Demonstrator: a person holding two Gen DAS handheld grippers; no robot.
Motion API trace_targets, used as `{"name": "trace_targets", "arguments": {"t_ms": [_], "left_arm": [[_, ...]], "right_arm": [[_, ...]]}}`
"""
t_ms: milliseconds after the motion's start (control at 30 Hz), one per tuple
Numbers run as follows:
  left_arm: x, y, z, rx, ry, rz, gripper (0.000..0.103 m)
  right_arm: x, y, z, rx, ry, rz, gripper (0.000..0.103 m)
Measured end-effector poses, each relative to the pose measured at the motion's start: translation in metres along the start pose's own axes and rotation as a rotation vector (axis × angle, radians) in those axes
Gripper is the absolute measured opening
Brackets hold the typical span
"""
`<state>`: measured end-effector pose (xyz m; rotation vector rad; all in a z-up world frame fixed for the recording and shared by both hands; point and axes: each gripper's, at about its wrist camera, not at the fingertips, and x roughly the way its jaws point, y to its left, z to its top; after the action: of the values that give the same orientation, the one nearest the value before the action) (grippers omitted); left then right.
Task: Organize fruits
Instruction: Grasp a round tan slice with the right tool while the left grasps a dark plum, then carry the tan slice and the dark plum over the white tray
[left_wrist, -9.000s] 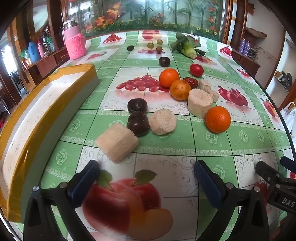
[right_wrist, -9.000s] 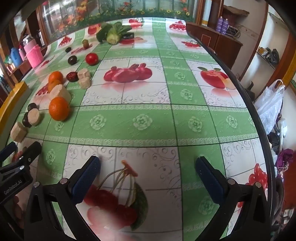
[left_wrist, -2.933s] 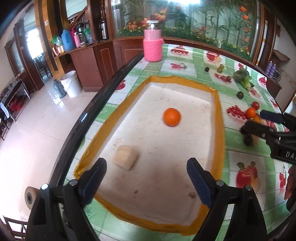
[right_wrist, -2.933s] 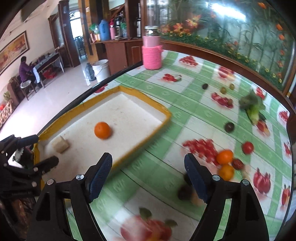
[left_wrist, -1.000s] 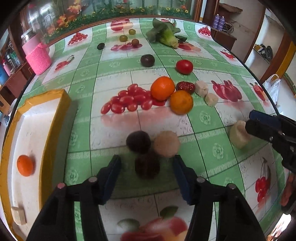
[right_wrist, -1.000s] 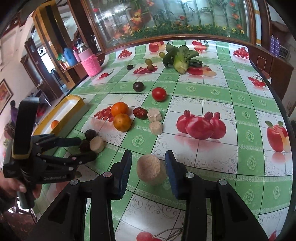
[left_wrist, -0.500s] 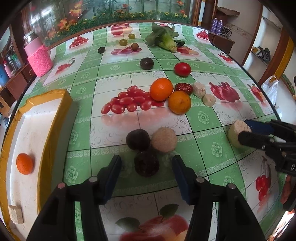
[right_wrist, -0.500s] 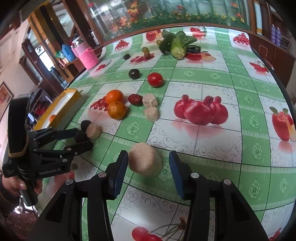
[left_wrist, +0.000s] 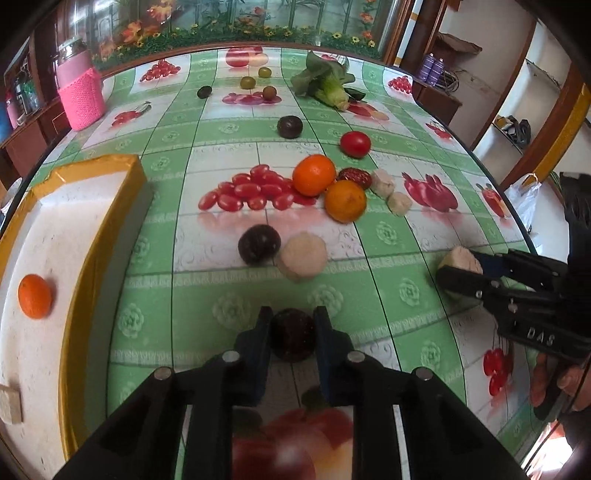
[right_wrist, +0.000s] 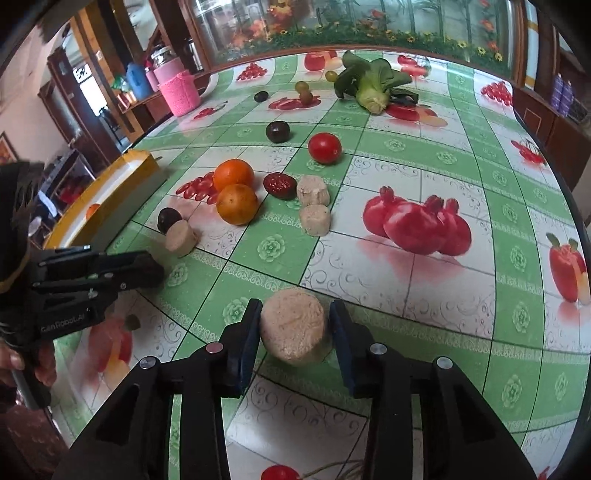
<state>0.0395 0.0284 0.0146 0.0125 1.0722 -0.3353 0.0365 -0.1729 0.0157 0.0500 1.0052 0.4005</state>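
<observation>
The bench (left_wrist: 406, 295), under its green-and-white fruit-print cloth, fills the room's middle. A white tray with a yellow rim (left_wrist: 133, 173) sits at its left edge, and in it lie one orange (left_wrist: 34, 295) and, towards the near corner, a pale beige block (left_wrist: 9, 404).

The left claw (left_wrist: 293, 325) points steeply down near the front edge. Its jaws have just been closing and are now clenched on a dark purple fruit (left_wrist: 293, 343), a pad against each side. The right claw (right_wrist: 295, 317) is off to its right, also tilted down. Its jaws have just been closing too, and they grasp a round beige chunk (right_wrist: 293, 328) that rests on the cloth.

A leafy green vegetable (left_wrist: 325, 83) lies towards the far edge. A jar in a pink knitted sleeve (left_wrist: 81, 96) stands at the far left corner.

Two oranges (left_wrist: 314, 180) (left_wrist: 345, 201) touch each other in the middle of the bench. Just beside them are a wrinkled red fruit (left_wrist: 355, 176) and two small beige pieces (left_wrist: 382, 181) (left_wrist: 399, 203). Nearer the front, a second beige chunk (left_wrist: 303, 254) leans against another dark fruit (left_wrist: 258, 243).

A red tomato (left_wrist: 355, 143) and a third dark fruit (left_wrist: 290, 126) sit further back, apart from each other. A few small olive-like fruits (left_wrist: 247, 82) lie near the far edge
</observation>
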Motion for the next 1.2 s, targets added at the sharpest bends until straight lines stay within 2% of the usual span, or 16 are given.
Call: {"name": "trace_targets", "arguments": {"t_ms": [300,600,800,1000,1200], "left_arm": [[-0.032,-0.004,-0.018,-0.051,-0.035,-0.090,0.024],[-0.066,0.020,-0.030,-0.121,-0.090,-0.100,0.024],[-0.092,0.059,-0.042,-0.197,-0.130,-0.065,0.024],[-0.112,0.111,-0.061,-0.293,-0.155,0.012,0.024],[-0.118,0.158,-0.082,-0.365,-0.146,0.101,0.024]], "right_arm": [[-0.031,0.008,-0.003,-0.013,-0.032,-0.022,0.036],[-0.026,0.042,0.008,-0.053,-0.021,0.014,0.036],[-0.013,0.088,0.030,-0.132,-0.009,0.061,0.036],[0.004,0.150,0.057,-0.241,-0.002,0.136,0.036],[0.022,0.212,0.083,-0.342,-0.004,0.209,0.036]]}}
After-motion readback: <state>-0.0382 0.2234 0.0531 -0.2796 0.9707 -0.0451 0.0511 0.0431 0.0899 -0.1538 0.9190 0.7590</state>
